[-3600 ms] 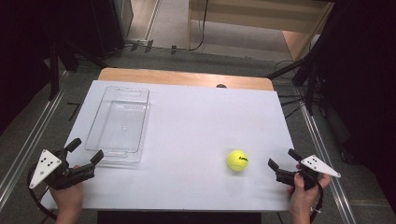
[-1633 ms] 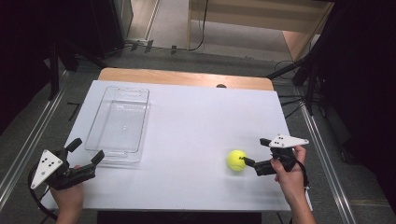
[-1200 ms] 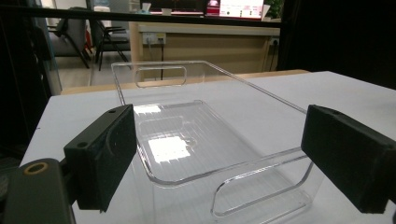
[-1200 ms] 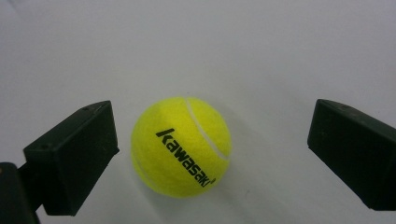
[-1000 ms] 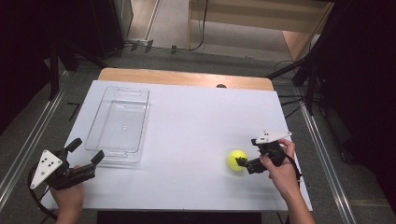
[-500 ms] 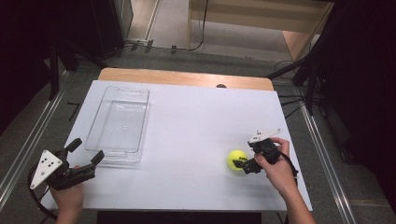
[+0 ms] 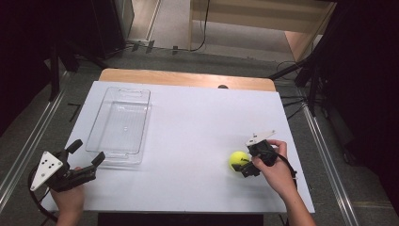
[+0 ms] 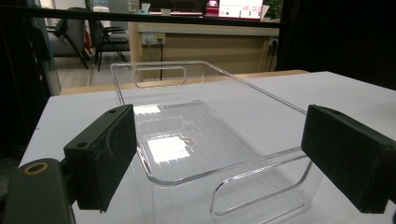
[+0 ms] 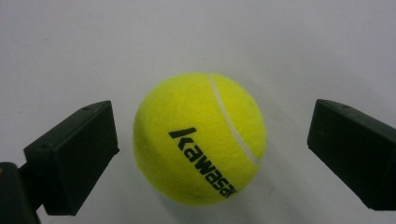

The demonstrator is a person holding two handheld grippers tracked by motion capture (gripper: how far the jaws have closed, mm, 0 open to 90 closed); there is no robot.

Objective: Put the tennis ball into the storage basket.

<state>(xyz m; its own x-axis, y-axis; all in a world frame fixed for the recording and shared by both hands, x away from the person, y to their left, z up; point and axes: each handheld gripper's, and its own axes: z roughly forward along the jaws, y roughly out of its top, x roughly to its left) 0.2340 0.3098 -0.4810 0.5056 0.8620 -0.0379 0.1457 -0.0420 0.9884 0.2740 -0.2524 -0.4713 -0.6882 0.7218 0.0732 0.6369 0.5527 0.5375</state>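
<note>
A yellow tennis ball (image 7: pixel 238 160) (image 9: pixel 200 138) with black lettering rests on the white table (image 7: pixel 197 122) at the right front. My right gripper (image 7: pixel 245 165) (image 9: pixel 210 158) is open, and the ball sits between its two jaws with a gap on each side. A clear plastic tray (image 7: pixel 120 125) (image 8: pixel 196 140) stands empty at the left of the table. My left gripper (image 7: pixel 85 151) (image 8: pixel 224 163) is open at the table's front left corner, its jaws facing the tray's near end and handle slot.
The table's far edge is a bare wooden strip (image 7: pixel 188 78). Metal rails (image 7: pixel 28 141) run along the floor on both sides. Cables and stand legs (image 7: pixel 301 70) lie on the floor beyond the right far corner.
My right gripper has travelled left from the table's right edge and turned down over the ball, closing in until its jaws straddle it. The left gripper and the tray have stayed put.
</note>
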